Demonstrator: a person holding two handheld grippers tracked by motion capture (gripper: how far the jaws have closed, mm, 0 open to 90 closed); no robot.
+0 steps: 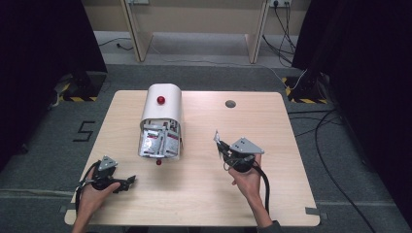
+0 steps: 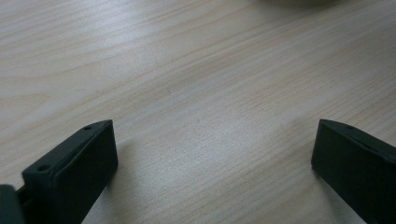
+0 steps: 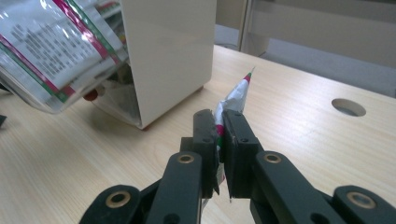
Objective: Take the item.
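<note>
A white dispenser box (image 1: 160, 114) with a red knob (image 1: 160, 100) lies on the wooden table (image 1: 272, 145); its open front holds several silver packets (image 1: 158, 142) with red and green stripes. My right gripper (image 1: 219, 142) is shut on one such silver packet (image 3: 233, 95), held upright to the right of the box (image 3: 168, 51). More packets (image 3: 46, 51) spill from the box's mouth in the right gripper view. My left gripper (image 1: 127, 183) rests low at the table's front left, jaws wide open over bare wood (image 2: 210, 116) with nothing between them.
A round cable hole (image 1: 230, 103) sits in the table's far right part. A small red knob (image 1: 159, 162) shows just below the box's front. Cables lie on the floor to the right, and a wooden desk frame (image 1: 194, 29) stands beyond the table.
</note>
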